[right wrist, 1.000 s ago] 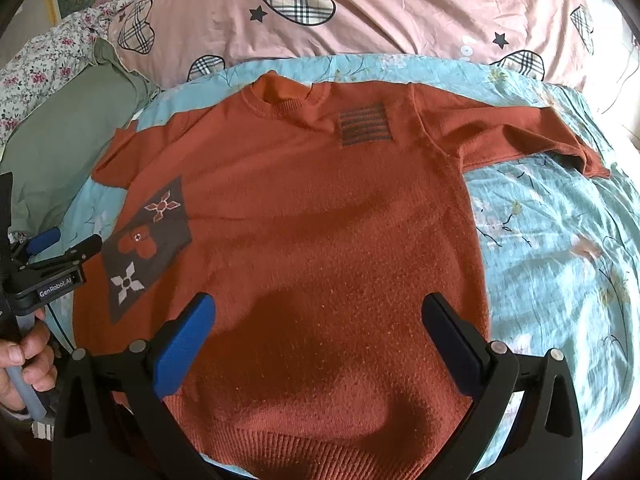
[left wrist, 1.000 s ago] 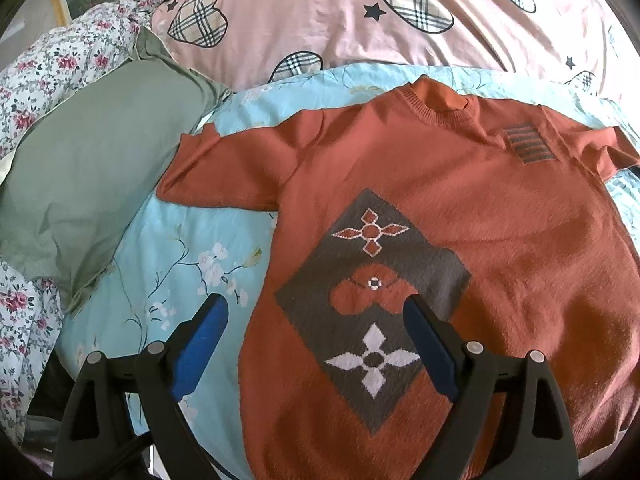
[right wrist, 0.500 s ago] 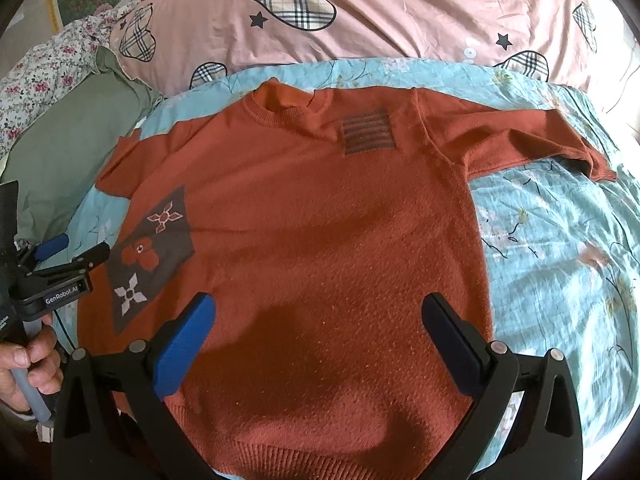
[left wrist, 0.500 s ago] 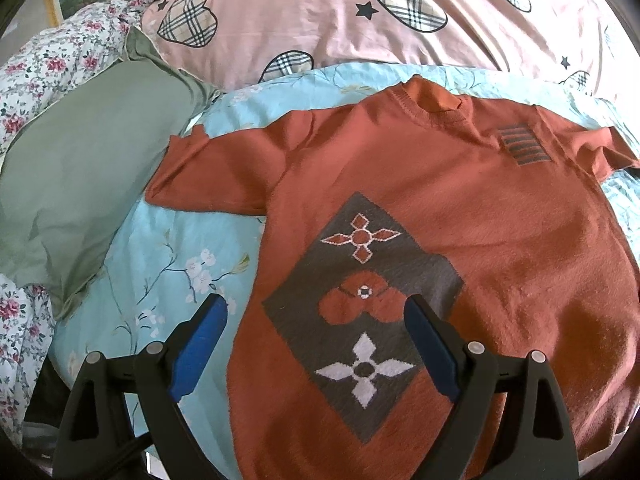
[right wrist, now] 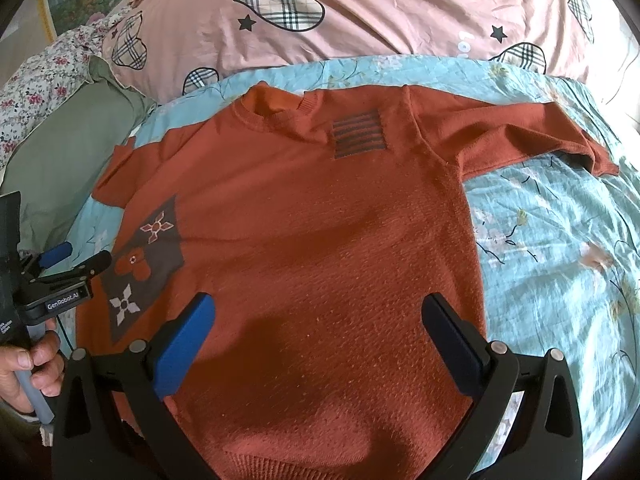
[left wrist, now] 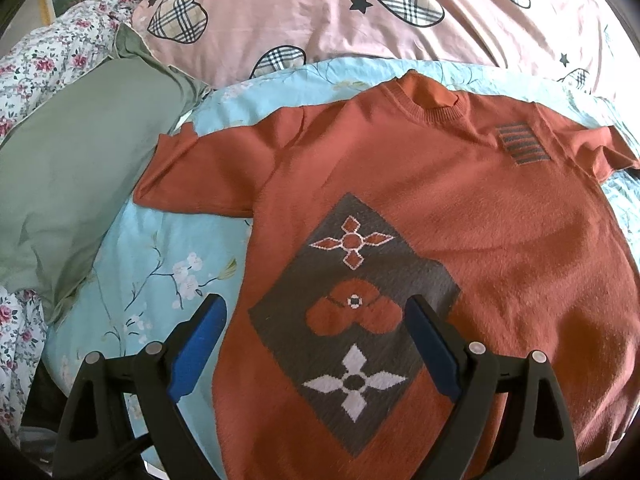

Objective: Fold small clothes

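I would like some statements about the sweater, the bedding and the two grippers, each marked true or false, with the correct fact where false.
1. The orange sweater lies spread flat, both sleeves out. True.
2. The left gripper is shut on the hem. False: it is open, holding nothing.
3. The striped patch sits near the collar. True.
4. The sweater lies on the green pillow. False: it lies on the blue floral sheet.
5. The right gripper is open. True.

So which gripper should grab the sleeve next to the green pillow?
Probably the left gripper. It hovers open over the sweater on that side, near that sleeve and the green pillow. The right gripper hangs over the sweater's middle, farther away.
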A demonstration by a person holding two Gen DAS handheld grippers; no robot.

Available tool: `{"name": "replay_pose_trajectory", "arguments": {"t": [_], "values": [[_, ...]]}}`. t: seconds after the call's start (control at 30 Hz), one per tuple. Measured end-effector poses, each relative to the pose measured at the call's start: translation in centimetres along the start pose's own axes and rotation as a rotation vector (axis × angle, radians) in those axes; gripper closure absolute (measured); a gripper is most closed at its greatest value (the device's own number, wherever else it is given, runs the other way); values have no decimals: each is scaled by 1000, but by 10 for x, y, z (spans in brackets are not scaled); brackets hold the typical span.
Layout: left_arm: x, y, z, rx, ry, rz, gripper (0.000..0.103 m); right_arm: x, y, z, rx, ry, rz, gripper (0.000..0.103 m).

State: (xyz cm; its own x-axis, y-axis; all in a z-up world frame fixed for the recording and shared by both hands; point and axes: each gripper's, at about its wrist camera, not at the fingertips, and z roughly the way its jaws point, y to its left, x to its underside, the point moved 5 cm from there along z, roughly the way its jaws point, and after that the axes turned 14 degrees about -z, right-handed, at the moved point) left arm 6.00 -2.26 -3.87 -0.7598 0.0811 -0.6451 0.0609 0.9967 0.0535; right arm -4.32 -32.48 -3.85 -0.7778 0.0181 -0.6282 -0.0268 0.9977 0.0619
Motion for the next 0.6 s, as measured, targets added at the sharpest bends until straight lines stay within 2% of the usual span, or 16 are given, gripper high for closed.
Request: {"name": "replay_pose_trajectory", "arguments": {"t": [0.2,0.37,0.47,0.6], "values": [[-3,-3,4,16,7,-12,9,-1,-5,4,-21,-21,7,0],[-4,-6,4,33,-6,-16,5,1,-28,6,-50,-32,64,0],[-6,-10,9,43,8,-9,4,1,-67,0,-15,-60,126,0],[-7,-17,16,53,34,-6,4,5,-153,-12,54,-99,282,0]]}}
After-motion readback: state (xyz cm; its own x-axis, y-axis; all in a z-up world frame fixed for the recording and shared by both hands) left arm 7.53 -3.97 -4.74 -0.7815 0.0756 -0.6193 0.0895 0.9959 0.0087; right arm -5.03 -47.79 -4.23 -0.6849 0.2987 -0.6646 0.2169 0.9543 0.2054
